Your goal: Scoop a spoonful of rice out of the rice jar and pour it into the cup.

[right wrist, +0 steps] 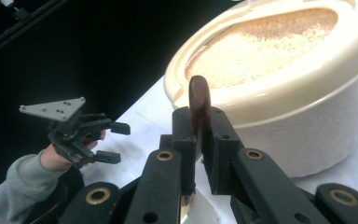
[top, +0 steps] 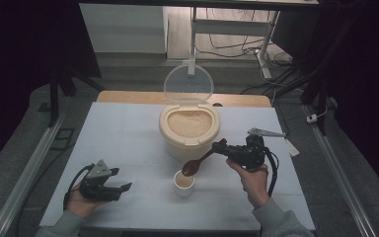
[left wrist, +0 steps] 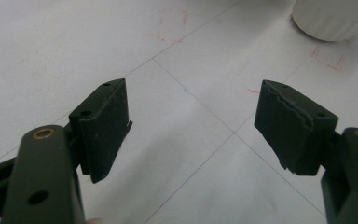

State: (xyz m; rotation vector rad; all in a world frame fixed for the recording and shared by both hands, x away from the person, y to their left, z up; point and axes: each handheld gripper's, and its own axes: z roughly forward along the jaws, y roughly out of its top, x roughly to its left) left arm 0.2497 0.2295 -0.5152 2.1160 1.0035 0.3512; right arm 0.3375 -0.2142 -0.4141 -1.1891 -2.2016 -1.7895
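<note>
We take this for a scooping step: the right gripper (top: 223, 147) has its jaws clamped on the handle of a wooden spoon (top: 198, 163), whose bowl hangs just above the small white cup (top: 183, 183) in front of the open rice container (top: 189, 129) — lid (top: 188, 83) raised behind. The left gripper (top: 120, 189) rests at the table's (top: 118, 133) near left, jaws wide and empty. Next, we judge, the spoon must tip into the cup — slowly, centred over its rim.

white table (top: 128, 143) | rice container (top: 190, 143) centre | small cup (top: 184, 183) near front
</note>
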